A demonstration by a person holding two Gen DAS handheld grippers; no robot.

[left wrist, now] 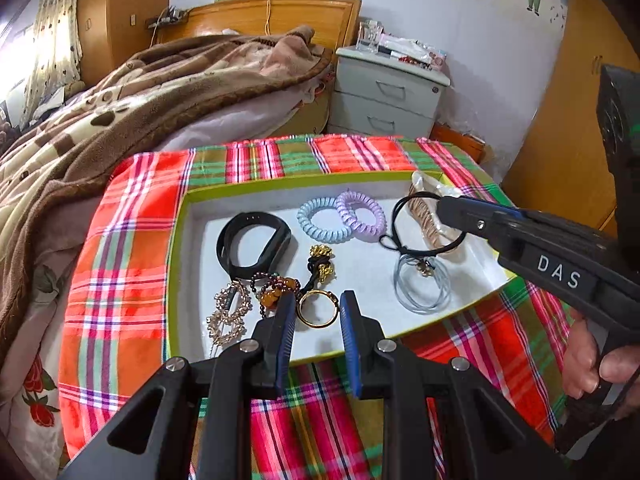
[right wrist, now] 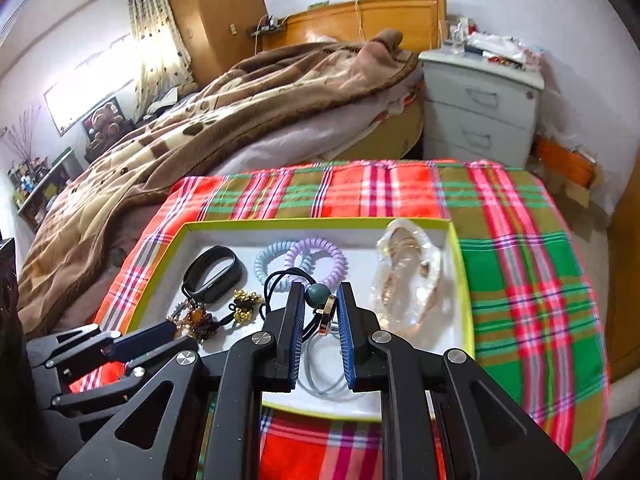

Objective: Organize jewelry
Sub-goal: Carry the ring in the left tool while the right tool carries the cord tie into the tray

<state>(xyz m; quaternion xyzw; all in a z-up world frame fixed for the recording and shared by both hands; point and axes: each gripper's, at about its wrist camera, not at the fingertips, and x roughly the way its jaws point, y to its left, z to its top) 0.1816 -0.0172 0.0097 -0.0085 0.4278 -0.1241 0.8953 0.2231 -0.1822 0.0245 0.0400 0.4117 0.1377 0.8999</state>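
Observation:
A white tray (left wrist: 174, 248) with a lime rim sits on a plaid cloth and holds the jewelry. My right gripper (right wrist: 320, 294) is shut on a black hair tie (right wrist: 280, 280) with a green bead (right wrist: 316, 292) and a metal charm. From the left wrist view that gripper (left wrist: 442, 204) holds the tie's loop (left wrist: 400, 208) above the tray's right side. My left gripper (left wrist: 318, 304) hangs open over the tray's near edge, above a gold ring (left wrist: 318, 322) lying in the tray. A black wristband (left wrist: 256, 244), blue (left wrist: 322, 220) and purple (left wrist: 360, 214) coil ties lie behind.
Grey hair ties (left wrist: 422, 286), a gold-bell tie (left wrist: 320, 264), a bead bracelet (left wrist: 276, 286), sparkly earrings (left wrist: 228, 316) and a clear bag with a chain (right wrist: 408, 276) share the tray. A bed (left wrist: 120, 112) with a brown blanket lies left; a grey nightstand (left wrist: 384, 96) stands behind.

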